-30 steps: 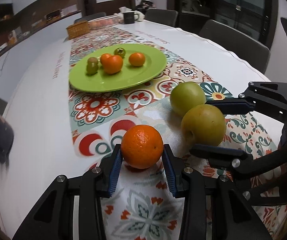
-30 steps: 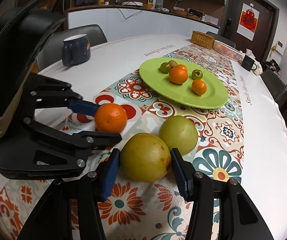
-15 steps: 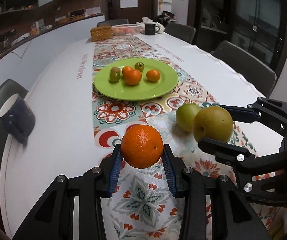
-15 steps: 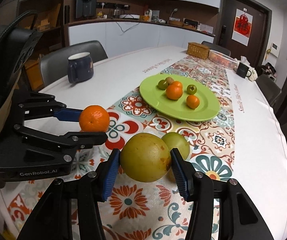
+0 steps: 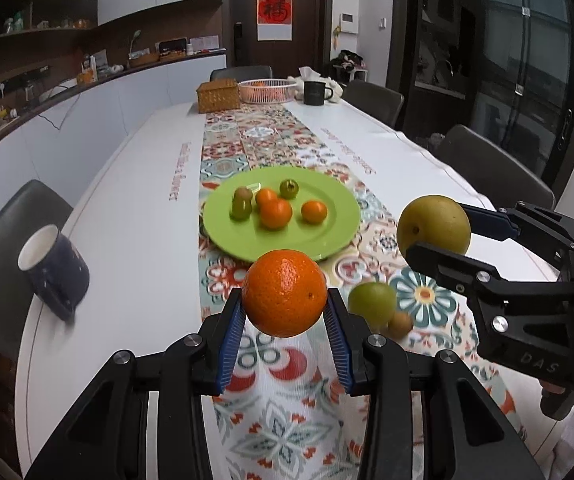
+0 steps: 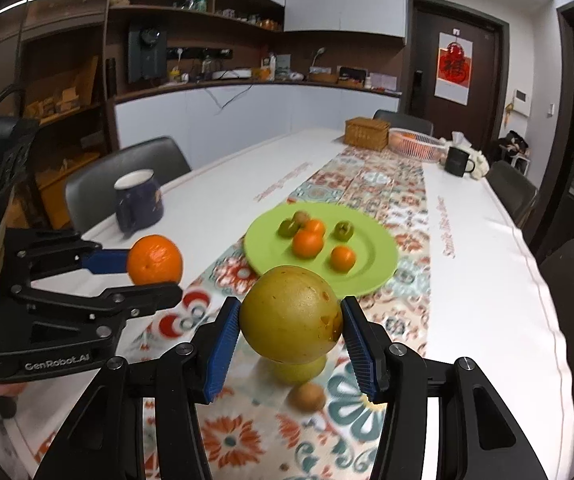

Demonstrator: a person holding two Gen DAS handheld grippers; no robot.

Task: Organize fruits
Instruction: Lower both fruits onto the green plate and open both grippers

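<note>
A long white table runs away toward a dark door at the far end of the room, with a patterned runner down its middle and grey chairs along both sides. On the runner sits a green plate carrying three small orange fruits and some small green and brown ones, grouped toward its left half.

The left gripper pinches an orange between its blue pads, and the fruit hangs in the air above the near runner, in front of the plate's near rim. To its right, the right gripper is clamped on a yellow-green pear, also lifted clear of the cloth; in the left wrist view that pear is just right of the plate's edge and higher than the orange.

Beneath the two held fruits, a green apple lies on the runner with a small brown fruit touching its near right side.

A dark blue mug stands near the left edge of the table. At the far end are a wicker box, a pale wire basket just right of it, and a black mug further right.
</note>
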